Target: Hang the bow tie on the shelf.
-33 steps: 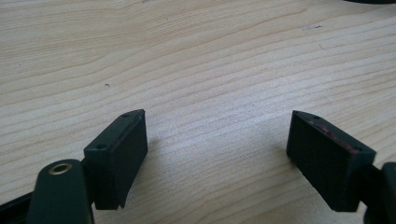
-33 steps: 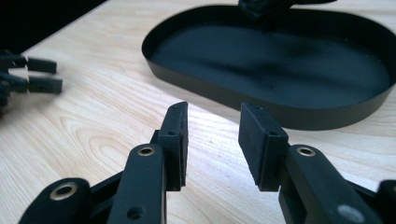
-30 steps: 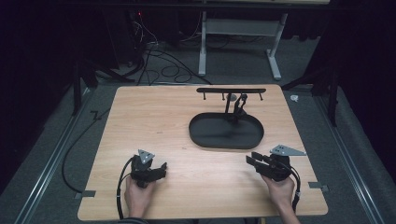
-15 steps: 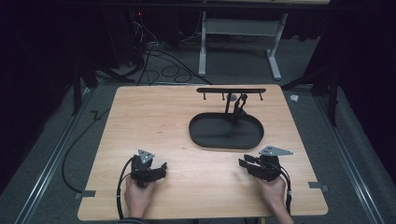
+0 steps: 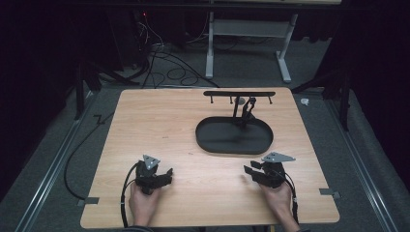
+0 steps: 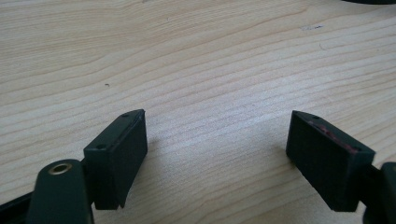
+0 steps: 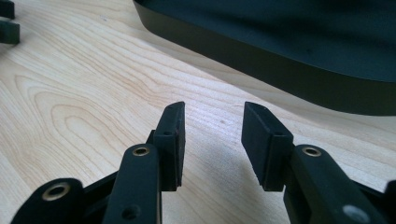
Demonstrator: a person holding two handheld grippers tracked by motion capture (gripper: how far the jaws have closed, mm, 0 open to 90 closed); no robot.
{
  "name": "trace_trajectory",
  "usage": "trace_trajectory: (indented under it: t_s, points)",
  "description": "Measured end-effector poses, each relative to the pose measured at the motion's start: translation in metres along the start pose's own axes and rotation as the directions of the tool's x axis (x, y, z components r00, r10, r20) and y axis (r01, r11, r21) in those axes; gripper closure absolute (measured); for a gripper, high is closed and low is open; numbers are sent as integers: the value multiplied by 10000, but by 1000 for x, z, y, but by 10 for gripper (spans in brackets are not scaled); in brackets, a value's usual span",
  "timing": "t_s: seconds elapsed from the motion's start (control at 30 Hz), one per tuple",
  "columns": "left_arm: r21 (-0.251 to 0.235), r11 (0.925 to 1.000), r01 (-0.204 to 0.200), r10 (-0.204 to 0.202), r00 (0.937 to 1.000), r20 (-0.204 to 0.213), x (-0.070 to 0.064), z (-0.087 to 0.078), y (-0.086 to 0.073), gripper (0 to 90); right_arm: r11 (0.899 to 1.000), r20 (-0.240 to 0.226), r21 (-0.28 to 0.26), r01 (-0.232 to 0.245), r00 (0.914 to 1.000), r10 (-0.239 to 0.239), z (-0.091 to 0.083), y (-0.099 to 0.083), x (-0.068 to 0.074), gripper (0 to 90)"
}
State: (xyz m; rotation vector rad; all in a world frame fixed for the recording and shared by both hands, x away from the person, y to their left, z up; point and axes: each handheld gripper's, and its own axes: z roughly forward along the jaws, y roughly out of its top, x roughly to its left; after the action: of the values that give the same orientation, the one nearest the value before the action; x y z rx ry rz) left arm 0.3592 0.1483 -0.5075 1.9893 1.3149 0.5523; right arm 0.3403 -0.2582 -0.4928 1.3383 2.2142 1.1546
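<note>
A wooden tabletop [image 5: 159,125] carries a black oval tray [image 5: 212,140] on its far right half. The tray has a low upright wall all round and a flat dark floor. Inside it, near the far rim, stands the foot of a small black stand [image 5: 240,112]: a short post rises from the tray and bears a thin black bar [image 5: 239,93] that runs crosswise above the tray's far edge, with a few small pegs hanging under it. A dark clip-like piece hangs or leans beside the post; what it is cannot be told. The remaining floor of the tray is bare.

The left tongs [image 5: 167,175] rest low over the near left part of the tabletop, held in the left hand [image 5: 143,202], well apart from the tray. In the left gripper view the left tongs [image 6: 217,151] have their jaws spread wide, with plain wood between them and nothing gripped.

The right tongs [image 5: 248,171] sit near the front right of the tabletop in the right hand [image 5: 279,197], just on the near side of the tray. In the right gripper view the right tongs [image 7: 213,125] are partly open with a narrow gap, holding nothing, and the tray's wall [image 7: 261,60] lies close ahead.
</note>
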Motion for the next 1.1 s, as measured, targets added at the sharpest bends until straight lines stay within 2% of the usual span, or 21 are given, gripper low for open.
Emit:
trace_trajectory:
  t_s: [0.27,0.53,0.8,1.1]
  points:
    - [4,10000,-7,7,10000,9,0,0,0,209,9996,160,234,166,9997,-170,5,-1,2,609]
    - [-8,10000,-5,5,10000,-3,0,0,0,209,9981,521,448,416,9977,-439,9,-3,5,590]
    - [4,10000,-8,8,10000,9,0,0,0,208,9977,624,585,339,9973,-375,10,-3,5,580]
    - [2,10000,-8,8,10000,8,0,0,0,208,9969,829,500,605,9945,-645,11,-5,7,545]
